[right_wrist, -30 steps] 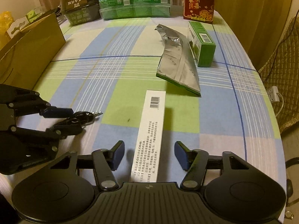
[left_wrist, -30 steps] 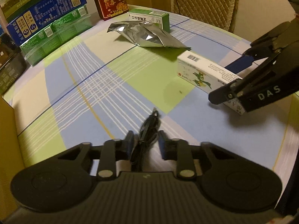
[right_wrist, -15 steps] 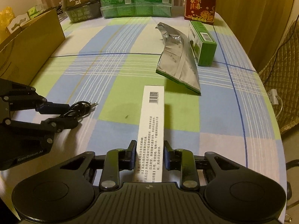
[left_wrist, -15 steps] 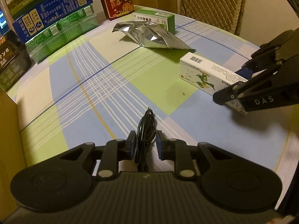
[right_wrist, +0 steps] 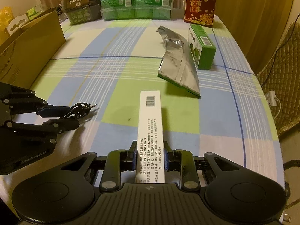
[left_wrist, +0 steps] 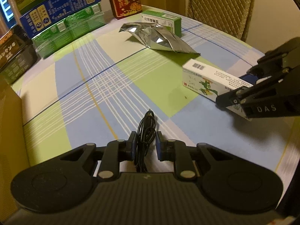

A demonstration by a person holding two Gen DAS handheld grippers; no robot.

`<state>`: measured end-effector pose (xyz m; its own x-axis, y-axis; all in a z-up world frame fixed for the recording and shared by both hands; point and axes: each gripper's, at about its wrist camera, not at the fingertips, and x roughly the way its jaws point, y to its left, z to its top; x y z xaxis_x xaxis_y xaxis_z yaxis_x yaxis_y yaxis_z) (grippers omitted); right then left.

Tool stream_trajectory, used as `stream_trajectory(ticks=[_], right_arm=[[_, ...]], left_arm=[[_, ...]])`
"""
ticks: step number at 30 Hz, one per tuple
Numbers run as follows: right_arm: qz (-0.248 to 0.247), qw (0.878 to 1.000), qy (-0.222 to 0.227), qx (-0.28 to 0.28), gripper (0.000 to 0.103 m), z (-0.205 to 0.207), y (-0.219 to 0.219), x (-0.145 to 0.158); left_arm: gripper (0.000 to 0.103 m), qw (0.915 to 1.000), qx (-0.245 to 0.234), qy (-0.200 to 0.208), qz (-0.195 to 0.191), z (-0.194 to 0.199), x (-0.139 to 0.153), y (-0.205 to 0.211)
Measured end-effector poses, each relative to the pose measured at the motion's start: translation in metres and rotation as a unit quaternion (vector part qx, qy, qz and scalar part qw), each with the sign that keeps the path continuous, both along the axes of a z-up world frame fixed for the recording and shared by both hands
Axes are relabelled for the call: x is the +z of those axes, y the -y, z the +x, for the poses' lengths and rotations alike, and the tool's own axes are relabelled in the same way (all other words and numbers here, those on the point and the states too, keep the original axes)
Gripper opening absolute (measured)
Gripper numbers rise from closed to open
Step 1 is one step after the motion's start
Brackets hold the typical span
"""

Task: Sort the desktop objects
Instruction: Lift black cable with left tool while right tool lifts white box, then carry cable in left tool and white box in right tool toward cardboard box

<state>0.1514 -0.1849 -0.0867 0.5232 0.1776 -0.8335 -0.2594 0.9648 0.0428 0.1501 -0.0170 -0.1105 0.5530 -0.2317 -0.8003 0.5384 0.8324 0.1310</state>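
My left gripper (left_wrist: 145, 146) is shut on a coiled black audio cable (left_wrist: 146, 129), held just above the checked tablecloth; the cable also shows in the right wrist view (right_wrist: 78, 110), its plug pointing right. My right gripper (right_wrist: 149, 157) is shut on the near end of a long white medicine box (right_wrist: 150, 127); the box also shows in the left wrist view (left_wrist: 208, 80), lifted slightly off the table. A crumpled silver foil pouch (right_wrist: 178, 63) and a green box (right_wrist: 201, 46) lie farther back on the table.
An open cardboard box (right_wrist: 28, 50) stands at the left edge. Blue and green cartons (right_wrist: 136, 1), a dark carton (right_wrist: 80, 5) and a red box (right_wrist: 200, 3) line the far edge. A quilted chair (right_wrist: 281, 86) stands to the right of the table.
My right gripper has closed on the white box, which was lying between open fingers. My left gripper has tightened on the cable. Both have risen slightly.
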Motion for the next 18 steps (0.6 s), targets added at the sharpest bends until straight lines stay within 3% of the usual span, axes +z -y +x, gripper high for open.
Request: stream_trajectory(ticks=[18], right_arm=[[0.012,0.999,0.044,0.006,0.023,-0.027,-0.010,0.053]], left_arm=[[0.016,0.9981,0.054,0.018,-0.025,-0.023,0.057,-0.016]])
